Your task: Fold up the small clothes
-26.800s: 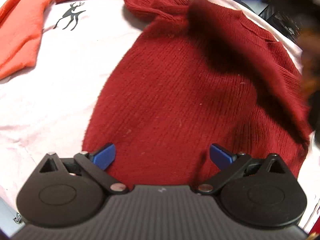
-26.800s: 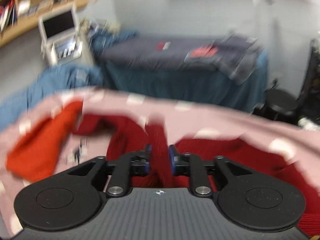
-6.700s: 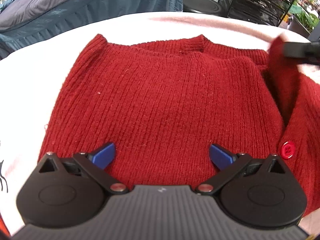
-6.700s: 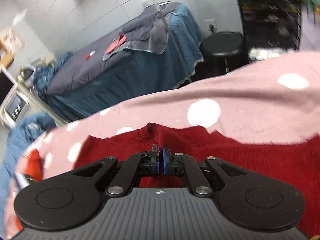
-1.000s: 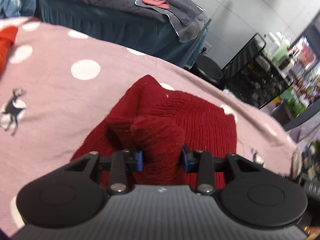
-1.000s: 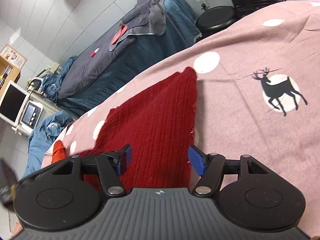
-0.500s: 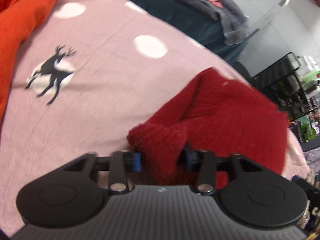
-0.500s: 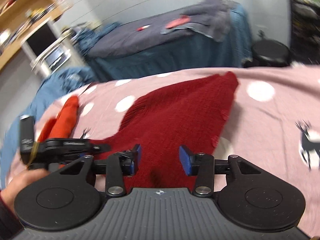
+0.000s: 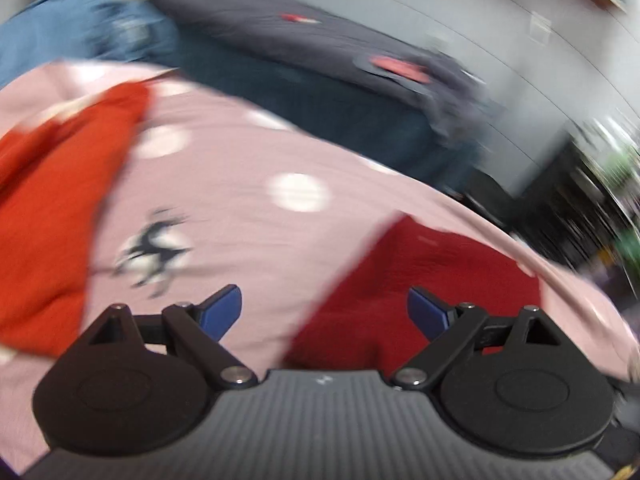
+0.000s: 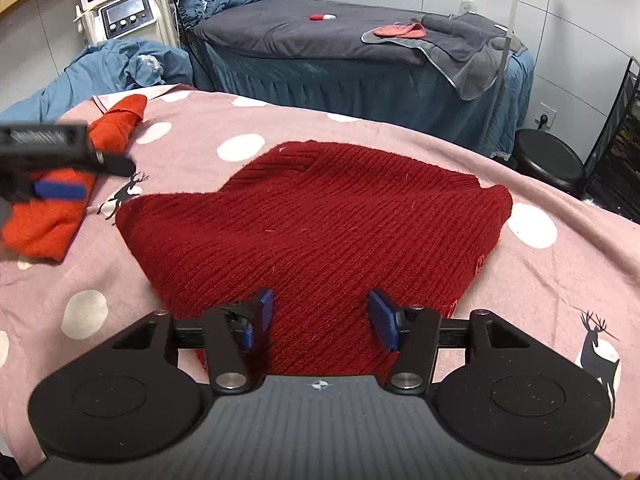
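Red knit sweater [image 10: 320, 224] folded flat under both downward-tilted tools, left [image 9: 324, 312] and right [image 10: 320, 316], jaws just spread wide, empty

Even, soft indoor light, no glare, left wrist view smeared by motion blur around the pink blanket [image 9: 248, 236], right wrist view sharp, faint shadow beside the red sweater [image 10: 320, 232], fisheye bending at edges

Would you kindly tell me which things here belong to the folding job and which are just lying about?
Job: red knitted sweater, orange garment, left gripper, right gripper.
Lying about: grey massage bed, black stool, monitor machine, blue cloth heap.
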